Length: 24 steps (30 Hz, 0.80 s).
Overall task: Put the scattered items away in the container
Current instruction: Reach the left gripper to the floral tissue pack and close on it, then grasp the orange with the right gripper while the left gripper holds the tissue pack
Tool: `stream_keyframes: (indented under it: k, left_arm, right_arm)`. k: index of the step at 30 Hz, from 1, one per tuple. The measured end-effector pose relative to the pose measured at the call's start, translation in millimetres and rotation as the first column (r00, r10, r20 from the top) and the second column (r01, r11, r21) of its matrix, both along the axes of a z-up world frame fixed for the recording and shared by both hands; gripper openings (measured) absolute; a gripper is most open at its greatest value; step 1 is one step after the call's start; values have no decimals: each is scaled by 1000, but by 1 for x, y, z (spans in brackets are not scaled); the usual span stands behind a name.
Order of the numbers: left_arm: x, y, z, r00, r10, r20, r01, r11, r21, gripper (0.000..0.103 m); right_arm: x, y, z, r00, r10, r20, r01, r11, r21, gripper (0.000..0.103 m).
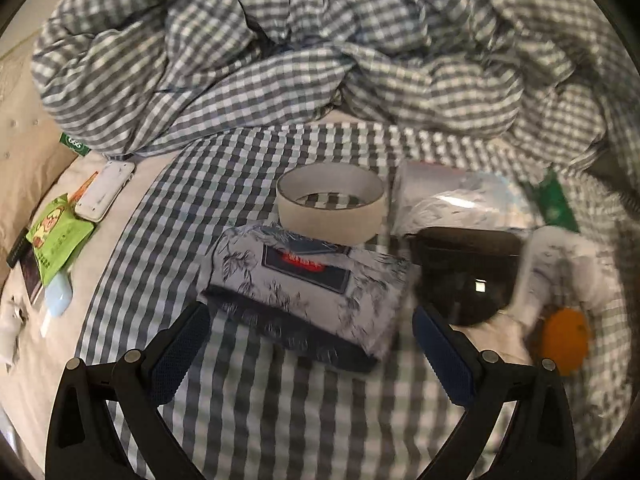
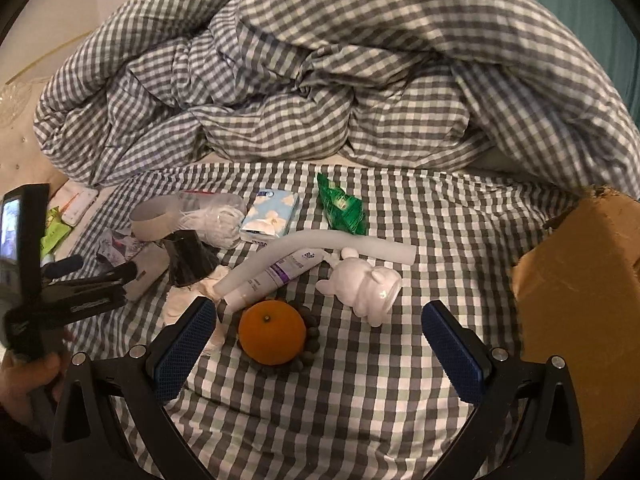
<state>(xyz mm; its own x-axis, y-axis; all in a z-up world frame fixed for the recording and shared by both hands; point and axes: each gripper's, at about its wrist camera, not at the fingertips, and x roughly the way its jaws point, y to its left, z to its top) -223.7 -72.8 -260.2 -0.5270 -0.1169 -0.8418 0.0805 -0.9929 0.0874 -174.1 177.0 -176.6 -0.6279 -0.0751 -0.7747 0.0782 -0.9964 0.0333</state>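
Scattered items lie on a checked bed sheet. In the left wrist view my left gripper is open around a patterned tissue pack; behind it are a tape roll and a black object. In the right wrist view my right gripper is open and empty just before an orange on a dark bead bracelet. A white bear figure, a white tube, a cream tube, a blue tissue packet and a green wrapper lie beyond. A cardboard box stands at right.
A crumpled checked duvet fills the back of the bed. At the left edge lie a green snack bag, a white device and a small blue case. The left gripper shows at left in the right wrist view.
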Motion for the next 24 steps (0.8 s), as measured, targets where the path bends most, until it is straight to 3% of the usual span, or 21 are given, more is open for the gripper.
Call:
stream_keyframes:
  k: [5, 12, 13, 15, 16, 17, 18, 24]
  left_arm:
    - [-14, -7, -15, 1000, 12, 20, -12, 1000, 22, 103]
    - [-19, -6, -21, 999, 32, -25, -31, 999, 34, 100]
    - [-18, -7, -21, 999, 29, -37, -27, 998, 50, 95]
    - [-18, -7, -20, 999, 16, -40, -12, 996, 85, 57]
    - [-16, -5, -18, 999, 6, -52, -1, 995, 102, 49]
    - [-16, -3, -16, 998, 2, -57, 4, 995, 104, 27]
    - [-15, 0, -14, 998, -2, -57, 8, 995, 97, 15]
    - [-3, -5, 3, 996, 10, -93, 3, 990, 143, 7]
  right_arm:
    - [-5, -1, -11, 1000, 1, 14, -1, 1000, -3, 103]
    - [-8, -6, -23, 999, 9, 32, -9, 1000, 6, 103]
    - [-9, -6, -24, 999, 10, 32, -10, 1000, 10, 103]
    - [-9, -8, -26, 999, 10, 34, -11, 1000, 13, 103]
    - [-11, -8, -27, 999, 10, 38, -10, 1000, 11, 103]
    - [-13, -8, -30, 999, 11, 48, -11, 1000, 4, 103]
    - [-14, -7, -33, 998, 13, 56, -13, 1000, -3, 103]
    - [-18, -17, -43, 996, 46, 73, -45, 999, -19, 103]
